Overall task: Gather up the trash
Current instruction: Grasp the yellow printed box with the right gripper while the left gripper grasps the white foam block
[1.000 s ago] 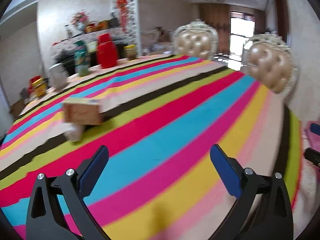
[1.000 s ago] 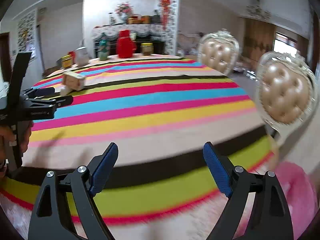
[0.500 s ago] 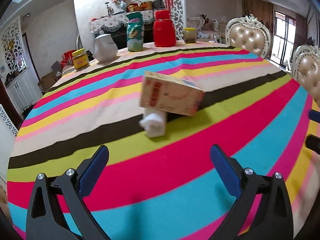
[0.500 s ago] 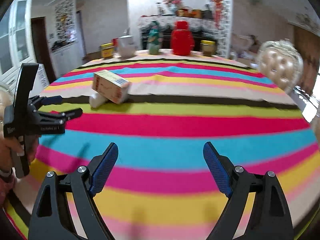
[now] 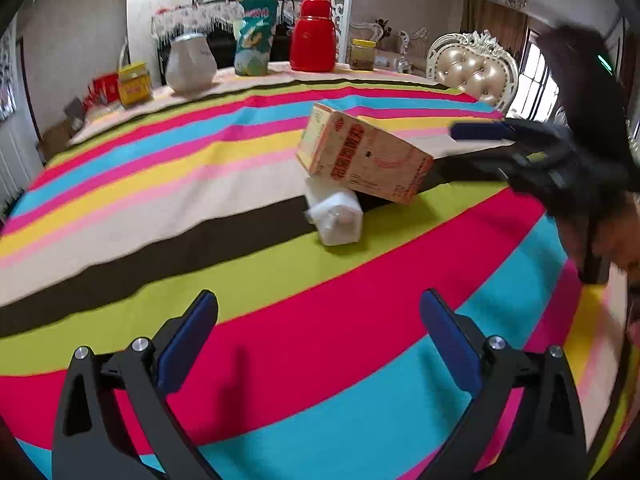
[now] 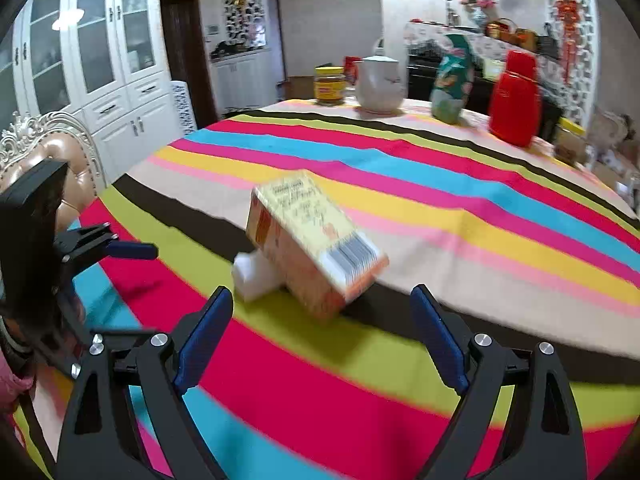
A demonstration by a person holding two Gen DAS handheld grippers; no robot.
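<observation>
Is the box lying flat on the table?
No, the box is tilted, with one end propped on the white roll.

— How was the light in the room?

— Bright, even daylight. The window (image 5: 538, 80) behind the padded chair (image 5: 474, 68) was blown out white in the left wrist view, and a ceiling lamp glared off the glass of the white cabinet (image 6: 68, 20).

— Shadows?

— Soft ones. A dark patch lay under the tilted carton (image 5: 364, 154) and beside the white roll (image 5: 336, 218), on the striped tablecloth (image 5: 160, 184).

— Sharpness?

— The left view was mostly crisp, though the right gripper (image 5: 478, 148) smeared dark near the window. The right view was motion-blurred: the carton's print and the red flask (image 6: 516, 98) were soft. Both frames bowed strongly, with black corners.
</observation>
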